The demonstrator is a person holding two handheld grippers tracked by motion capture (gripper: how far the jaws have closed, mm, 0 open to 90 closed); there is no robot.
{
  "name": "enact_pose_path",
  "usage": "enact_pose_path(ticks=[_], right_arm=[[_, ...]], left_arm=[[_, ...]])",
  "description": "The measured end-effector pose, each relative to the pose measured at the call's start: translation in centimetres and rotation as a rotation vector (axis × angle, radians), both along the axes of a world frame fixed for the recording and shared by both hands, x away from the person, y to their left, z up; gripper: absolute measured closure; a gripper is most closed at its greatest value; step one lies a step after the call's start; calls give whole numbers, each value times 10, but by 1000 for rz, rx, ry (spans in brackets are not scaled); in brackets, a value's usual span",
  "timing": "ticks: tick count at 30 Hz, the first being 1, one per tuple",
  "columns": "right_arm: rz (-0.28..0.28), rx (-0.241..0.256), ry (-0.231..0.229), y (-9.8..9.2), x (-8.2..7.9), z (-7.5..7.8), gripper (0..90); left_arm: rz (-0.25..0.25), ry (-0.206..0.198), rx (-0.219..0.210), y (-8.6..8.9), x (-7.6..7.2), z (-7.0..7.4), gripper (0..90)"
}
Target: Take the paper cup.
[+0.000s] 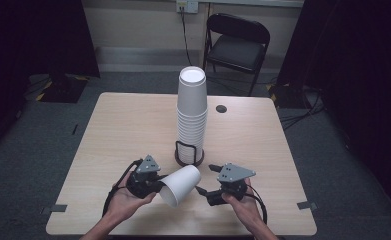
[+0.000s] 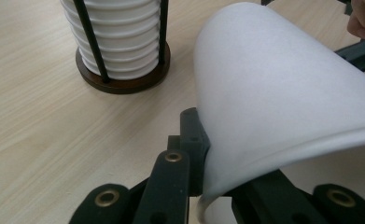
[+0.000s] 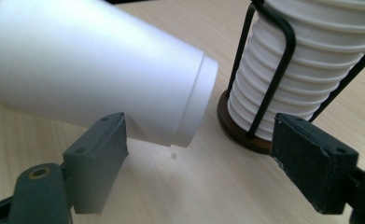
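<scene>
A single white paper cup (image 1: 181, 184) (image 2: 283, 93) (image 3: 91, 70) lies tilted on its side above the table's front. Its mouth faces the person and its base points toward the stack. My left gripper (image 1: 159, 186) (image 2: 207, 156) is shut on the cup's rim. To the right of the cup, my right gripper (image 1: 206, 179) (image 3: 208, 163) stands open, its pads either side of the cup's base end without touching it. Behind them rises a tall stack of white cups (image 1: 191, 110) (image 2: 119, 37) (image 3: 306, 70) in a black wire holder (image 1: 188, 154) with a round dark base.
The light wooden table (image 1: 123, 130) has a dark round hole (image 1: 221, 108) behind the stack. Grey tape marks (image 1: 58, 208) sit at its front corners. A black folding chair (image 1: 238, 42) stands beyond the far edge, with cables on the floor nearby.
</scene>
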State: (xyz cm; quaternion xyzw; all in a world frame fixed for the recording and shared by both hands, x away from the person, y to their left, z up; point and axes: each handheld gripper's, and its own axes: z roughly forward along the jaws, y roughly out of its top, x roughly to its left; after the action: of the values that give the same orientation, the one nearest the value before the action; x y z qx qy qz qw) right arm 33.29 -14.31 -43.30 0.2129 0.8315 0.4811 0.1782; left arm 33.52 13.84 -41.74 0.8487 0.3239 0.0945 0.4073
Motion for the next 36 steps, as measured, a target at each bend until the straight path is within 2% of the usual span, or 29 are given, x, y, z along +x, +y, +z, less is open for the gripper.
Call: enact_pose_path(ticks=[4,8,9,10,12,13,14,20,24,28,29,31,33,36], right_arm=[[37,-72,-38,5,-5,-3,182],[63,-111,-82,9,-6,-5,180],[63,-111,-82,9,-6,-5,180],[91,-115,-104,11,-7,-6,180],[93,-125,-112,11,-7,-6,178],[100,-147,-135,13,-8,-6,178],[103,-157,-144,14,-8,-6,174],[146,-202,-186,21,-12,-6,143],[191,-253,-225,27,-14,-6,117],[209,-274,-247,30,-15,-7,107],[220,-304,-271,33,-16,-7,100],[224,-313,-280,33,-16,-7,99],[237,-352,-314,36,-18,-7,99],[242,-373,-337,38,-21,-8,103]], left_arm=[[-12,10,45,-3,4,4,868],[-31,20,45,-3,5,10,868],[-47,24,54,-2,5,13,868],[-59,25,78,-3,4,16,868],[-63,26,83,-3,4,17,868],[-71,38,107,-5,4,18,868],[-78,41,113,-6,5,18,868],[-74,53,106,-12,7,14,867],[-84,83,129,-13,11,11,868],[-89,80,139,-16,12,11,867],[-87,77,139,-18,12,11,868],[-84,81,144,-19,11,11,868],[-88,89,144,-21,11,12,867],[-100,105,155,-23,13,12,868]])
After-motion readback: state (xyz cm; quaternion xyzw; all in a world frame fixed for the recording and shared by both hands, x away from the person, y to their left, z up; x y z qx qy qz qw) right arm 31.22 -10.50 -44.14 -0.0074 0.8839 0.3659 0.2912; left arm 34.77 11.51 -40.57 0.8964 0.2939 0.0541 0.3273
